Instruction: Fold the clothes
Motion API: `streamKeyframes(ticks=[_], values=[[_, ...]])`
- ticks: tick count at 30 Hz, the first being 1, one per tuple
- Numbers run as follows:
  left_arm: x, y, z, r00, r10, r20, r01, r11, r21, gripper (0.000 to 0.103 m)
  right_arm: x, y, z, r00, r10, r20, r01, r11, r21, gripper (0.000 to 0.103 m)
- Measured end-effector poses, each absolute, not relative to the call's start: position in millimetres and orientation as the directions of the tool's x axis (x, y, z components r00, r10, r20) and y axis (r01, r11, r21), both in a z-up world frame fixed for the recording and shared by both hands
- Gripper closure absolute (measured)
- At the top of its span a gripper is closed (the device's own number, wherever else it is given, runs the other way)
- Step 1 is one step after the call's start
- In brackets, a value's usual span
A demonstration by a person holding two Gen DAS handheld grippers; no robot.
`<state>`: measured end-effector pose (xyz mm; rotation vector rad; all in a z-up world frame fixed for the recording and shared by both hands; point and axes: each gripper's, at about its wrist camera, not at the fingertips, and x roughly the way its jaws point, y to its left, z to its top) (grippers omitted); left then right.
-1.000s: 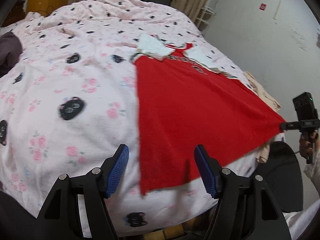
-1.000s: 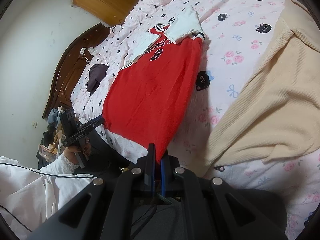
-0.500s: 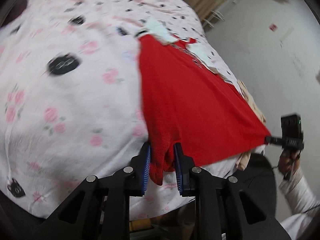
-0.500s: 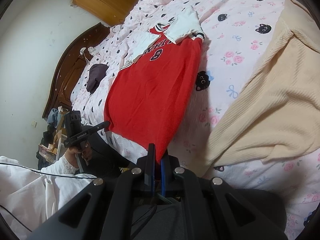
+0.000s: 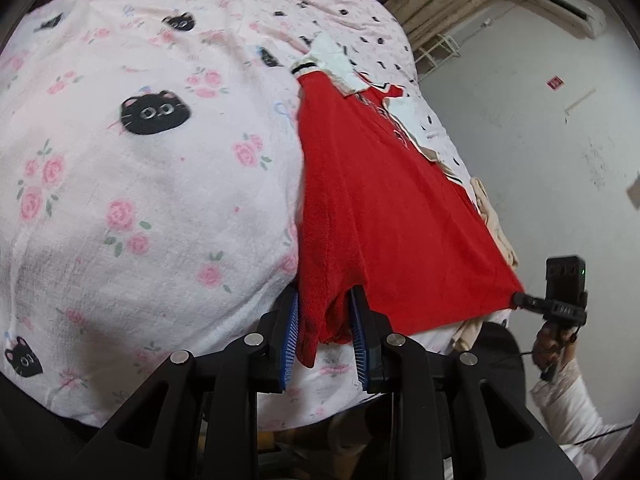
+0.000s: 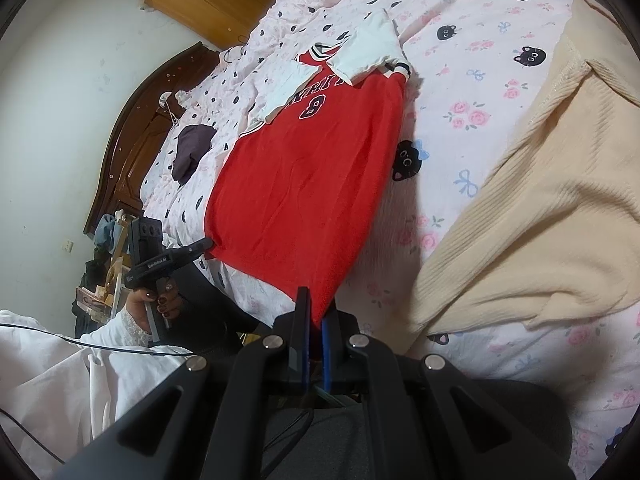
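Note:
A red jersey (image 5: 392, 216) with white sleeves (image 6: 368, 44) and a number 8 lies face up on the bed, its hem towards me. My left gripper (image 5: 323, 296) has the near-left hem corner bunched between its blue pads (image 5: 294, 328). Its jaws are opening slightly, but the cloth still fills the gap. The right wrist view shows the same gripper (image 6: 206, 245) at that corner of the jersey (image 6: 304, 184). My right gripper (image 6: 314, 308) is shut on the other hem corner. From the left wrist view it (image 5: 520, 298) pulls the hem taut.
The bed has a pink quilt (image 5: 140, 200) printed with cats and roses. A beige ribbed sweater (image 6: 540, 208) lies to the right of the jersey. A dark garment (image 6: 192, 152) sits near the wooden headboard (image 6: 128, 148). A white wall (image 5: 540, 140) stands past the bed's far side.
My left gripper moved down onto the hem corner, rolled, and went from wide open to closed on the red cloth. The right gripper stayed shut on its corner and did not move.

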<state>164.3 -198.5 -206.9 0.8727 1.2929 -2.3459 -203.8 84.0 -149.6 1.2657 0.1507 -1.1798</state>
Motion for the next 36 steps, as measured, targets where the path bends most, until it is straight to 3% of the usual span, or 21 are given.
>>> streamKeyframes(ticks=[6, 14, 15, 18, 36], values=[[168, -213, -207, -0.812, 0.080, -0.579, 0.485, -0.460, -0.744, 0.066, -205, 84, -151, 0.455, -0.592, -0.665, 0.744, -0.158, 0.650, 0.098], [155, -211, -205, -0.772, 0.080, -0.631, 0.500, -0.535, -0.681, 0.066, -203, 82, -153, 0.455, -0.588, -0.669, 0.745, -0.161, 0.648, 0.098], [154, -210, -204, -0.766, 0.076, -0.638, 0.503, -0.547, -0.669, 0.068, -203, 82, -153, 0.455, -0.587, -0.669, 0.745, -0.161, 0.648, 0.098], [154, -209, -206, -0.740, 0.059, -0.670, 0.527, -0.567, -0.633, 0.099, -203, 82, -154, 0.455, -0.587, -0.670, 0.743, -0.165, 0.648, 0.098], [161, -208, -173, -0.744, 0.067, -0.665, 0.512, -0.583, -0.631, 0.102, -199, 80, -149, 0.416, -0.590, -0.692, 0.769, -0.178, 0.614, 0.099]])
